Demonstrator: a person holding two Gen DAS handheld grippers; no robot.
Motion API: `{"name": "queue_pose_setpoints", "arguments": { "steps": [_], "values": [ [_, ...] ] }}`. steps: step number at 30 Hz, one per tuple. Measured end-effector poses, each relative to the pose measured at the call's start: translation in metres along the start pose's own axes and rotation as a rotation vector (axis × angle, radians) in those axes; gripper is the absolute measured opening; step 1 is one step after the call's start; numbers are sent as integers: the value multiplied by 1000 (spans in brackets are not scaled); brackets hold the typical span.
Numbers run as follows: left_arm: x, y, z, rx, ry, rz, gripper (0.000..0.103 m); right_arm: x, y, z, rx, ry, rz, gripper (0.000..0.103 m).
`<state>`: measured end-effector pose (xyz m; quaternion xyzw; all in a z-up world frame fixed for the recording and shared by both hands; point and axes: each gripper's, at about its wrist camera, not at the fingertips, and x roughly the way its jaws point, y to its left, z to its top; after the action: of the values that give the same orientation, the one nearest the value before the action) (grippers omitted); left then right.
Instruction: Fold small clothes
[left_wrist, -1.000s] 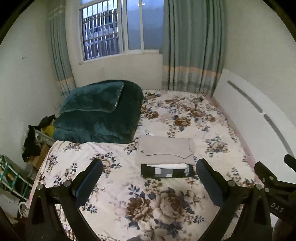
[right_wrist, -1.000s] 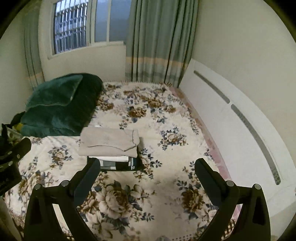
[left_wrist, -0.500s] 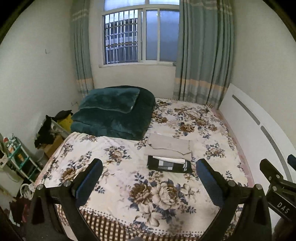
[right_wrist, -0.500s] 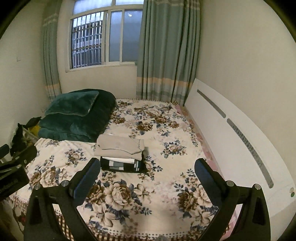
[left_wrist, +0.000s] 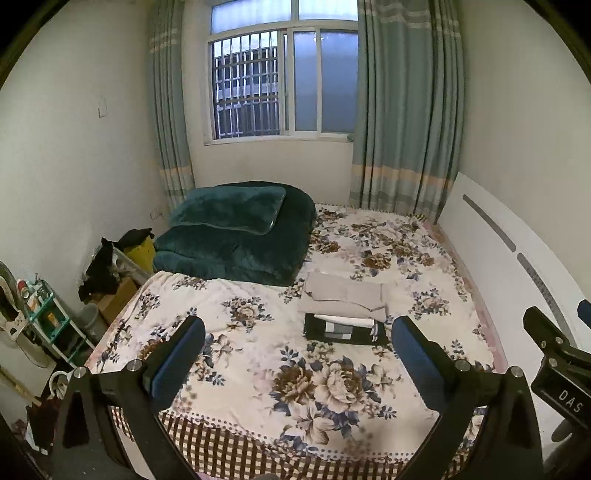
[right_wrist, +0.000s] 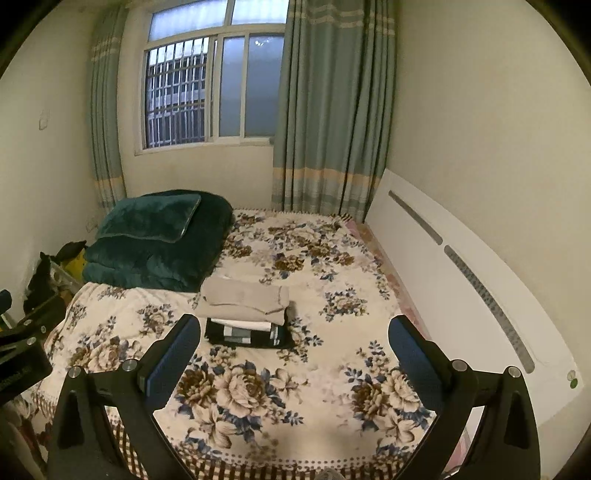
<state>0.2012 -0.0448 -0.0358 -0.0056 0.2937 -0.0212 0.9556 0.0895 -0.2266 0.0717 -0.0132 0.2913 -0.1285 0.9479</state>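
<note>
A stack of folded clothes lies on the floral bedspread (left_wrist: 258, 354): a beige folded garment (left_wrist: 343, 295) on top, a white layer and a black-and-grey checked garment (left_wrist: 345, 332) beneath. The stack also shows in the right wrist view, beige (right_wrist: 243, 297) over black (right_wrist: 247, 336). My left gripper (left_wrist: 297, 354) is open and empty, held back above the bed's near edge. My right gripper (right_wrist: 293, 352) is open and empty, also well short of the stack.
A dark green folded quilt with a pillow (left_wrist: 236, 232) sits at the bed's far left. A white headboard (left_wrist: 517, 258) runs along the right. A cluttered rack (left_wrist: 44, 317) and boxes stand left of the bed. Window and curtains are behind.
Both grippers have drawn back and up from the bed; the stack now looks smaller and farther away, and the bed's checked front edge has come into view. Both stayed open.
</note>
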Motion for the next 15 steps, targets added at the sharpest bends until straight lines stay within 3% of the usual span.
{"name": "queue_pose_setpoints", "arguments": {
  "steps": [15],
  "values": [
    [-10, 4, 5, 42, 32, -24, 103, -10, 4, 4, 17, 23, 11, 103]
  ]
}}
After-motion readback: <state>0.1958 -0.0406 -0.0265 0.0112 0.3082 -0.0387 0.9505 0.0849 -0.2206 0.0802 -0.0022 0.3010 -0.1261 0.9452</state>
